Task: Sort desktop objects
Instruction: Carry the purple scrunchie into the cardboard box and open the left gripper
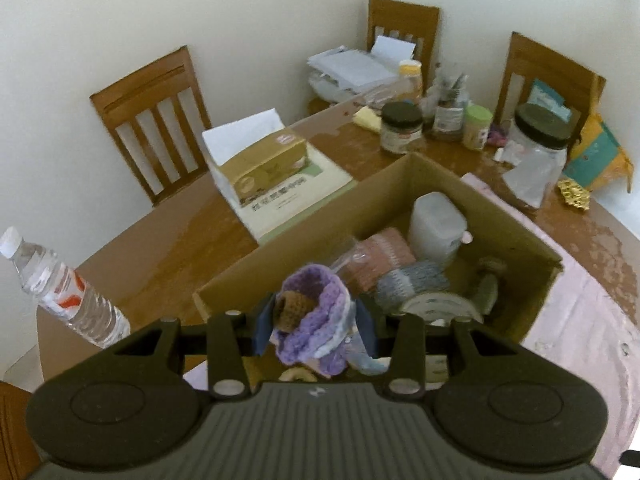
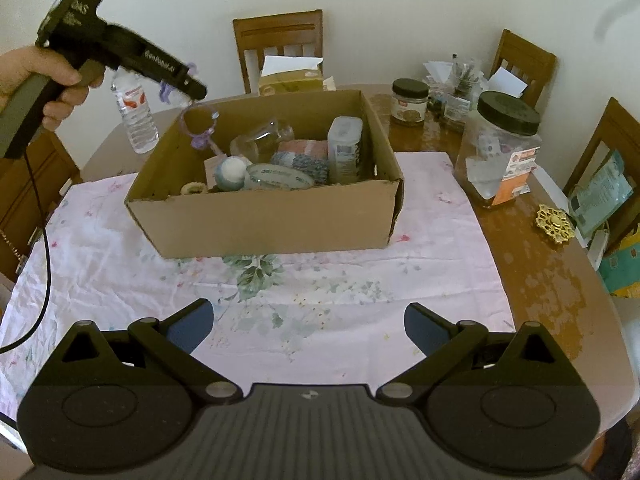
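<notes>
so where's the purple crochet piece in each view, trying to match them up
Left wrist view: the purple crochet piece sits bottom centre, pinched in the left gripper, above the near edge of the cardboard box.
Right wrist view: purple crochet piece upper left, hanging from the left gripper over the box's far left corner.
Shared landmark: the cardboard box.
</notes>
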A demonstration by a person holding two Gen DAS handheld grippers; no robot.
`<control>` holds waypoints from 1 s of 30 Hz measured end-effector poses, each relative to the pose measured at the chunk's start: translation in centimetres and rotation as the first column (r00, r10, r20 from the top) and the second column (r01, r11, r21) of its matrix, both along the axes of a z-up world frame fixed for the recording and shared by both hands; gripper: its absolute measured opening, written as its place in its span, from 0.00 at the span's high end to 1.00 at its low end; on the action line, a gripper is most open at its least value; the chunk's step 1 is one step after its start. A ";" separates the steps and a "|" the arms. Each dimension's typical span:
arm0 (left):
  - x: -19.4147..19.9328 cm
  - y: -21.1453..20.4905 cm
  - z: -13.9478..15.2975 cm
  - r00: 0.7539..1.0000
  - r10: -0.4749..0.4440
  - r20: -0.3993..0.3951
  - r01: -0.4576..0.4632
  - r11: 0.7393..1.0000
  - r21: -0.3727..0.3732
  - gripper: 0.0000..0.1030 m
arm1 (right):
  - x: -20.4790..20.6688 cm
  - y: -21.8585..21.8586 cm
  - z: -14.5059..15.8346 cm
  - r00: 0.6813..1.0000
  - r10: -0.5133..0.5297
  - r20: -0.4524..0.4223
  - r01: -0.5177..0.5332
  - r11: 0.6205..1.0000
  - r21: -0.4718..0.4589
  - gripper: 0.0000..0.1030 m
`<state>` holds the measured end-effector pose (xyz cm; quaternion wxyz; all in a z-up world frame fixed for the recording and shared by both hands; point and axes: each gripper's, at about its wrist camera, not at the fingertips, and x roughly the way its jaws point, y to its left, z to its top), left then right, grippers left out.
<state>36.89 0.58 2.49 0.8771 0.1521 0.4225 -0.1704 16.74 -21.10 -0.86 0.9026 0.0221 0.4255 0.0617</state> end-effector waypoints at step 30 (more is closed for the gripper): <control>-6.6 0.0 1.3 0.997 0.027 0.074 -0.023 0.999 -0.050 0.10 | 1.2 -0.2 1.2 1.000 -0.029 0.002 0.029 1.000 -0.008 0.00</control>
